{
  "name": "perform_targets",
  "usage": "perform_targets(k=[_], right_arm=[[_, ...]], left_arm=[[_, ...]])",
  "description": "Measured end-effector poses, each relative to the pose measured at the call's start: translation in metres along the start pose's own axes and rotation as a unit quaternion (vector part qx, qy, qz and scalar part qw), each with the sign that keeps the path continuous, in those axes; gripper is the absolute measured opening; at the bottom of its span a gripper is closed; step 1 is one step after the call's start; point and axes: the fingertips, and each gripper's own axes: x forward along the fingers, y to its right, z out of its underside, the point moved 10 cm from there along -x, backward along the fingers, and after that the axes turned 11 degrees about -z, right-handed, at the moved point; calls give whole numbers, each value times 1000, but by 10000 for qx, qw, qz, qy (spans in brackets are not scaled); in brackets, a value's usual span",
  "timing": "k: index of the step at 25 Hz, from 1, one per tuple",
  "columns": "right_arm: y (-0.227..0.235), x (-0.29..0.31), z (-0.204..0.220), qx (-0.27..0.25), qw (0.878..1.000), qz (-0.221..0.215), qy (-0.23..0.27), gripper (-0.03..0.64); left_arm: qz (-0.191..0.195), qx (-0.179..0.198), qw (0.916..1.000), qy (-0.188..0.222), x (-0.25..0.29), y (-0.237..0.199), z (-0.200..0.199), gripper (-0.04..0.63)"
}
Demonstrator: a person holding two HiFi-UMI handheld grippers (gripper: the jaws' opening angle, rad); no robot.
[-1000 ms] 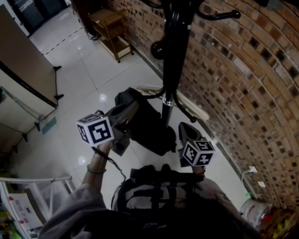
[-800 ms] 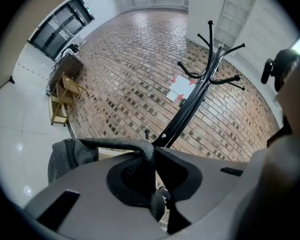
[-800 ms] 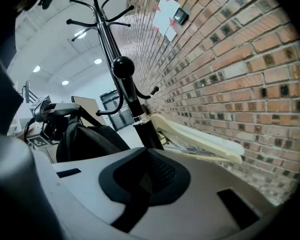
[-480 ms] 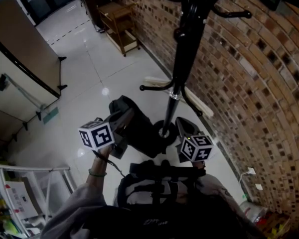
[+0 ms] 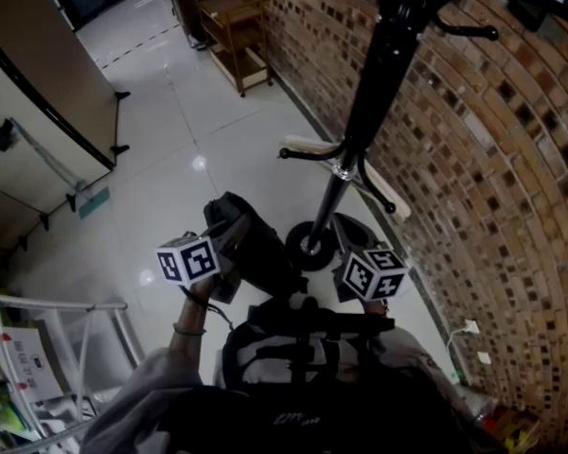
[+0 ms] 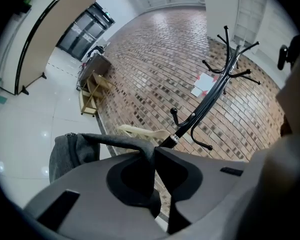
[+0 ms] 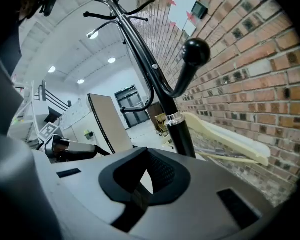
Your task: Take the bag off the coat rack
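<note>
The dark grey bag [image 5: 256,253] hangs from my left gripper [image 5: 229,232], off the hooks and just left of the black coat rack [image 5: 374,74] and its round base [image 5: 310,246]. In the left gripper view the left gripper [image 6: 153,153] is shut on the bag's grey strap [image 6: 121,143]. The bag's body [image 6: 65,155] sags to the left there, and the coat rack [image 6: 215,91] stands behind against the brick wall. My right gripper [image 5: 347,232] is close to the rack's base. In its own view the right gripper [image 7: 147,150] looks shut and empty, with the rack pole [image 7: 180,134] just beyond it.
A brick wall [image 5: 492,187] runs along the right. A cream plank [image 5: 308,146] lies at the wall's foot behind the rack. A wooden shelf cart [image 5: 239,41] stands farther back. A brown partition panel [image 5: 47,74] is at the left and a white wire rack [image 5: 66,348] at the lower left.
The coat rack has drifted up and right in the head view and its base now shows beside the bag. The left gripper still holds the strap. Both grippers kept their spacing.
</note>
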Motion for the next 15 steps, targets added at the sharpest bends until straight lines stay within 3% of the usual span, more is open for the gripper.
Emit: perform_targets(k=[15], right_arm=[[-14,-3,-1,-383,9992,10,-63,-3]], left_arm=[[108,-68,9998,-134,5,0,13,40]])
